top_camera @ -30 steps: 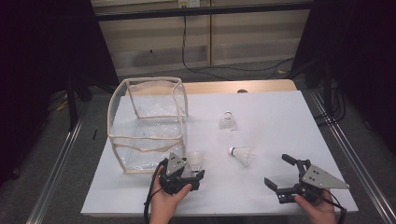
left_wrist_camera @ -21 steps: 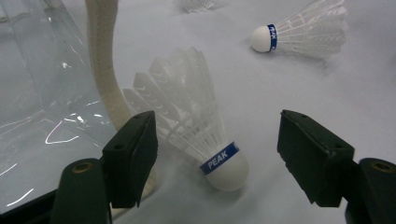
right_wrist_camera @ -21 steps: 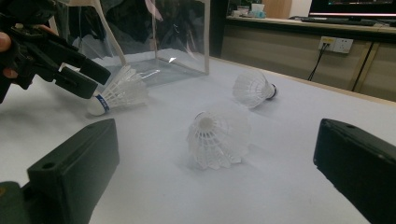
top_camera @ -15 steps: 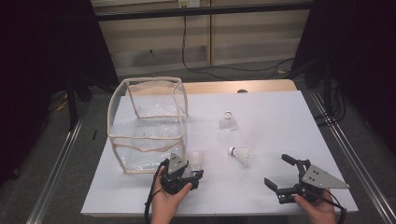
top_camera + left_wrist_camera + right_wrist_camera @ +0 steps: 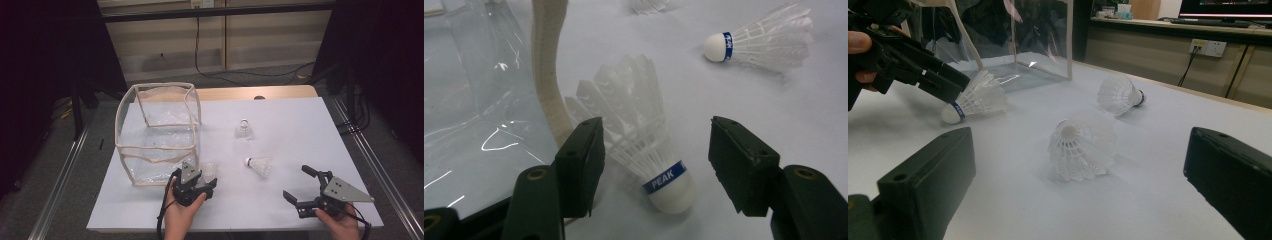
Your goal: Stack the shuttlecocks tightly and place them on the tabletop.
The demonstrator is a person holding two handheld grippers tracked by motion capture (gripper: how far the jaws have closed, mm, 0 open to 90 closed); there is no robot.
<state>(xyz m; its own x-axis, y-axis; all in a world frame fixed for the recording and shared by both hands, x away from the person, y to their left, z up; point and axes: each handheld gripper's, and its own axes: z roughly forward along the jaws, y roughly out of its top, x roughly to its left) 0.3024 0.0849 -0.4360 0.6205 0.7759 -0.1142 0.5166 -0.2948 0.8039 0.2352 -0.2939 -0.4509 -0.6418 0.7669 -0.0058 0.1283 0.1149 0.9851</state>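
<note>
Only the left gripper [image 5: 651, 165] has changed since a second ago: its jaws have just been closing around the near shuttlecock [image 5: 644, 145], and both hands have kept their places. The pads are not pressing on it yet. One pad sits close to the feathers, and a gap shows between the other pad and the white cork. So the shuttlecock lies between the jaws, free, leaning on the table [image 5: 300, 125] with its cork toward the person.

It lies right beside the see-through bag [image 5: 157, 132], by the bag's tan corner edge, at about 7 o'clock on the table. I think it is to go in the bag, since the bag stands with its top open.

The left gripper comes in low and level, likely so the pads can pinch the hard base below the blue band, not the soft feathers.

The right gripper [image 5: 306, 189] rests at 5 o'clock with its jaws wide and nothing in them. It points at the second shuttlecock [image 5: 259, 166], which lies on its side near the middle. I think it waits for its turn. A third shuttlecock [image 5: 243, 130] stands farther back, toward 12 o'clock.
</note>
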